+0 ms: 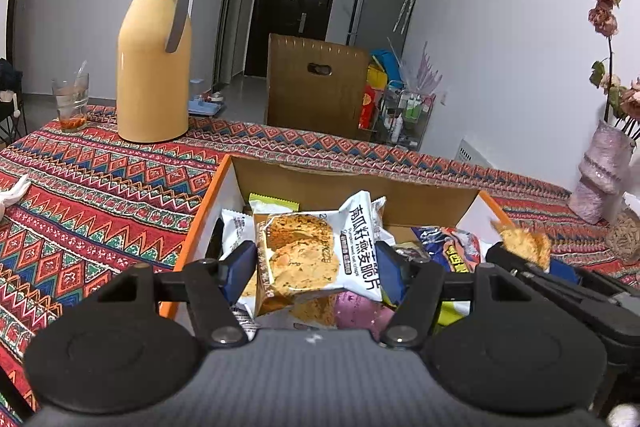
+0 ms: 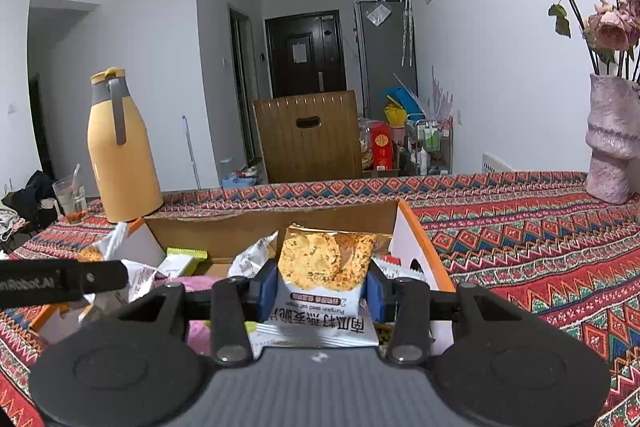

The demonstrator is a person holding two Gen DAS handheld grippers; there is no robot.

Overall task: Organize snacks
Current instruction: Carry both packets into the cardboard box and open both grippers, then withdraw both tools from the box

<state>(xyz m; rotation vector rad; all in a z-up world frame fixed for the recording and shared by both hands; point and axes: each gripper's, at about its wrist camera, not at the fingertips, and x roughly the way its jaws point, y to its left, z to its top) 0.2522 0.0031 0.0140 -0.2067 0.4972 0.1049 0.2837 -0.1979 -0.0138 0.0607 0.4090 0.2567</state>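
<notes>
glass [image 1: 71, 101] contents unclear, vase [image 2: 612, 143] edge-cropped

Snack packets [image 1: 316, 251] in box [image 1: 352, 183], flask [image 1: 154, 67] behind-left.

- I see a glossy plastic-film cracker packet [image 1: 316, 255].
- Matt brown cardboard box [image 1: 352, 183], orange-edged.
- Woven patterned tablecloth [image 1: 100, 195].
- Smooth, satin-finished yellow flask [image 1: 154, 67].
- Rough, lumpy pink vase [image 2: 612, 143].

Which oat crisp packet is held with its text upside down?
The one in the right tool: its packet shows inverted text; the left tool's packet has text running sideways.
</notes>
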